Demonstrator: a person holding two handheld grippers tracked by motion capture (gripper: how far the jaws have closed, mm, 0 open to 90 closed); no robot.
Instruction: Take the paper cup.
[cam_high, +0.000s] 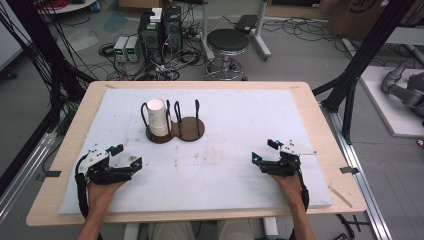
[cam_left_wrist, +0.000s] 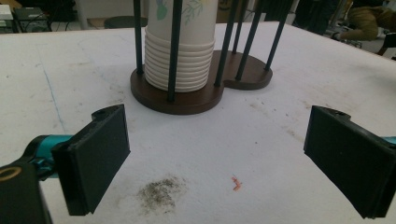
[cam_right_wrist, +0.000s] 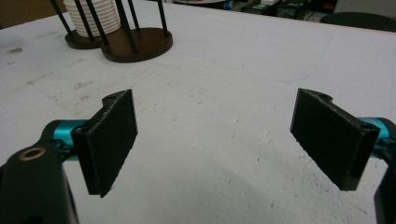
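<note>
A stack of white paper cups (cam_high: 157, 117) stands in the left bay of a dark wooden two-bay holder (cam_high: 186, 129) with black wire posts, at the table's middle back. The holder's right bay is bare. In the left gripper view the cup stack (cam_left_wrist: 180, 51) and holder base (cam_left_wrist: 187, 98) sit straight ahead, well beyond the jaws. My left gripper (cam_high: 126, 156) rests near the front left, open, nothing between its jaws. At the front right my right gripper (cam_high: 265, 151) is likewise open and holds nothing. In the right gripper view the holder (cam_right_wrist: 135, 44) lies far off at upper left.
A white foam mat (cam_high: 235, 165) covers the wooden table (cam_high: 320, 120). A dark smudge (cam_left_wrist: 161, 191) and a small orange scrap (cam_left_wrist: 236, 183) lie on the mat by the left jaws. Beyond the table stand a black stool (cam_high: 227, 42), computer boxes (cam_high: 160, 32) and cables.
</note>
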